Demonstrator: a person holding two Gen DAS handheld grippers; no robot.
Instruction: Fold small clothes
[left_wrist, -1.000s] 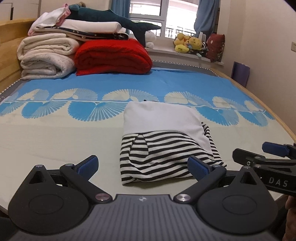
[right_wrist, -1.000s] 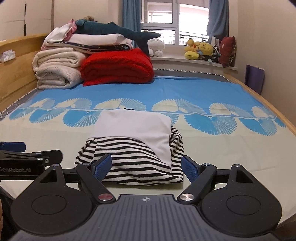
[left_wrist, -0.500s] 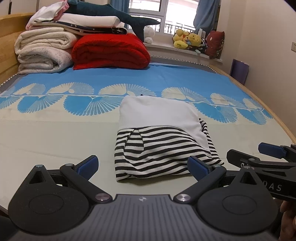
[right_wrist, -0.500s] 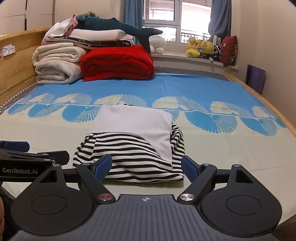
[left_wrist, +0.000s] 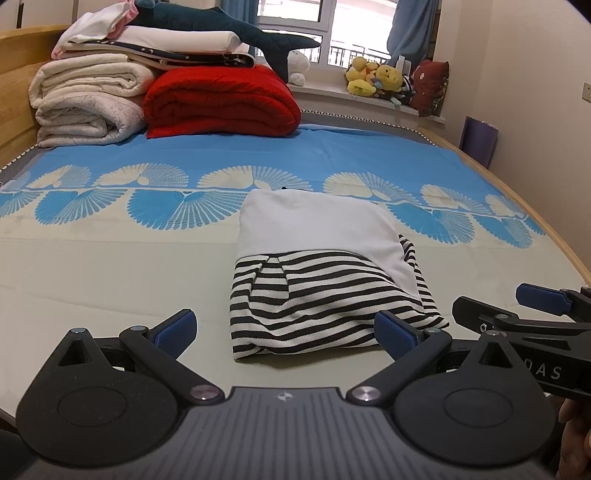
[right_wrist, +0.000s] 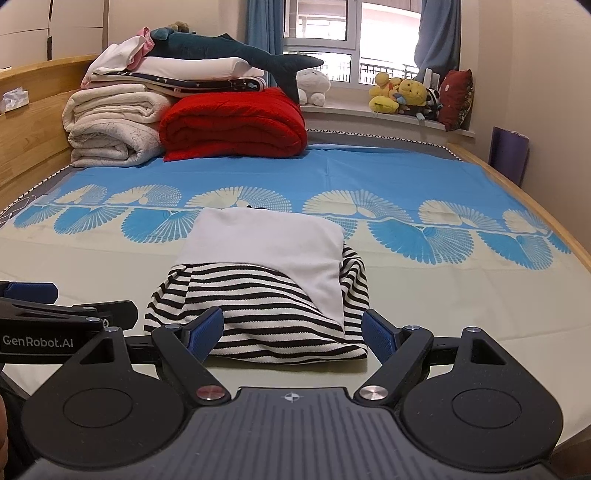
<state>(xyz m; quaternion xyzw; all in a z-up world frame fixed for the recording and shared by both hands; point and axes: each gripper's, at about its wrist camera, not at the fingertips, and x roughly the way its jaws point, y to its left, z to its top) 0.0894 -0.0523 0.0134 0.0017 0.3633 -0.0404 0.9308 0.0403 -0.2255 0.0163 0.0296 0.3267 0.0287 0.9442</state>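
Bed sheet (left_wrist: 110, 266) carrying folded striped garment (left_wrist: 317, 295) just ahead; left gripper (left_wrist: 284, 330) and right gripper (right_wrist: 293, 330) hovering, both released.

It was a home bedroom. A bed (right_wrist: 443, 295) with a wooden frame and a blue fan-patterned sheet filled the view. At eleven o'clock, folded cream blankets (right_wrist: 110, 125) and a red quilt (right_wrist: 236, 125) were stacked, a plush shark (right_wrist: 236, 55) lying on top. At one o'clock, stuffed toys (right_wrist: 402, 94) crowded the sill of a curtained window (right_wrist: 351, 40).
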